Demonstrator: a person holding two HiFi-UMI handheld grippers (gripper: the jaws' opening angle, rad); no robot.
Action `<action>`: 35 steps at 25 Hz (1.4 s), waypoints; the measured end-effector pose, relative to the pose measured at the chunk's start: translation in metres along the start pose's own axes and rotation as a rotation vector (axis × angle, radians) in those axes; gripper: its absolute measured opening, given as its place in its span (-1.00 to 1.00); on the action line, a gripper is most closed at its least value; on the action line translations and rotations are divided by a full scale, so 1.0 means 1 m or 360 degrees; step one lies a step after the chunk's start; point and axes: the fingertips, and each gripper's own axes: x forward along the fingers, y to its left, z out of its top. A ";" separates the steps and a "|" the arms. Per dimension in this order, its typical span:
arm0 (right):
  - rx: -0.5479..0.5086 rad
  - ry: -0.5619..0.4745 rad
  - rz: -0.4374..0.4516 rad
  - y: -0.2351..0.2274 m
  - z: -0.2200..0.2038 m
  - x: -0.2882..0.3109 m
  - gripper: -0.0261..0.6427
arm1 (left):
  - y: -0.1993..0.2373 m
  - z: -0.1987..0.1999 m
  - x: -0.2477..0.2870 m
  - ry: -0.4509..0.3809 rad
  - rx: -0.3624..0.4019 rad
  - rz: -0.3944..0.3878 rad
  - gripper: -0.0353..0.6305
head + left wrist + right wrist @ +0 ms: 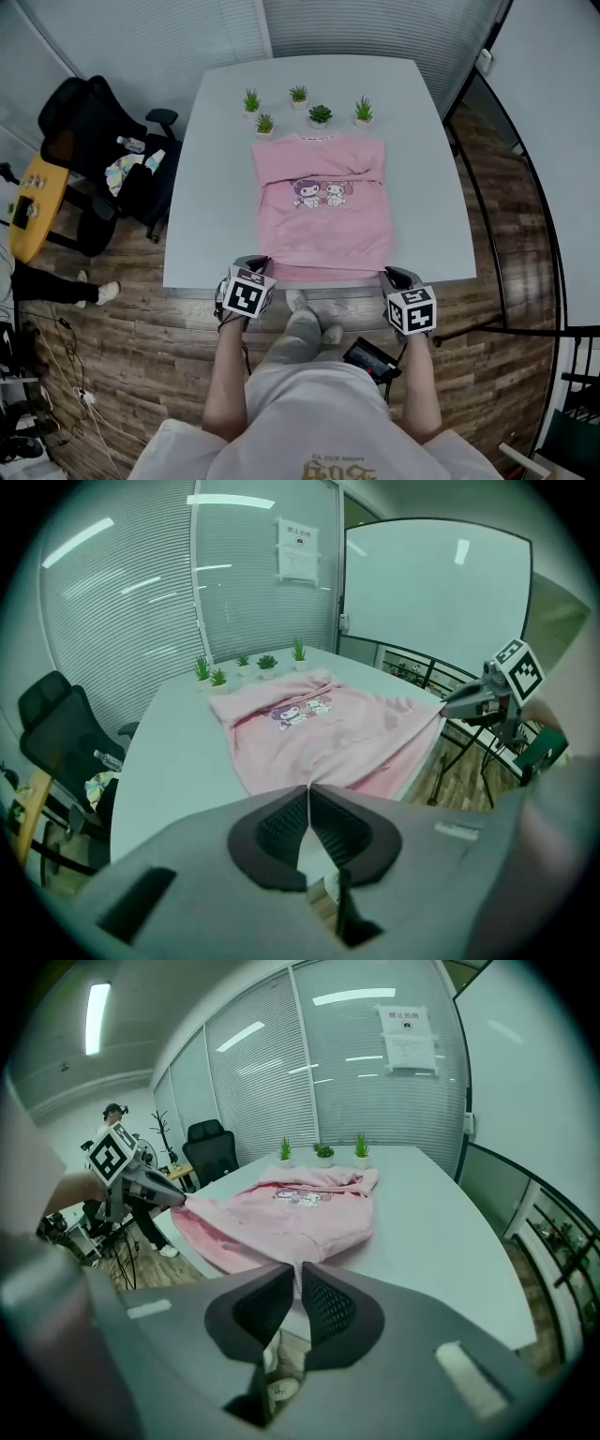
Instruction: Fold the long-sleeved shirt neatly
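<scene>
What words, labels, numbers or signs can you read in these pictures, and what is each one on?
No text here is legible.
Paper notice on the glass partition: red heading over small print, too small to read.
Gold print on the person's top: upside down at the picture's edge, unreadable.
Long-sleeved shirt: cartoon characters only, no words visible.
Left marker cube and right marker cube: black-and-white square patterns, no letters.

white table (pixel 211 187), five small potted plants (pixel 321 114), black office chair (pixel 80 127), wooden floor (pixel 159 347)
</scene>
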 end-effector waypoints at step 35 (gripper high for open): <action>0.0044 -0.0476 0.0164 0.019 0.121 -0.101 -0.80 | 0.015 0.082 -0.126 -0.0355 -0.0006 0.0047 -0.86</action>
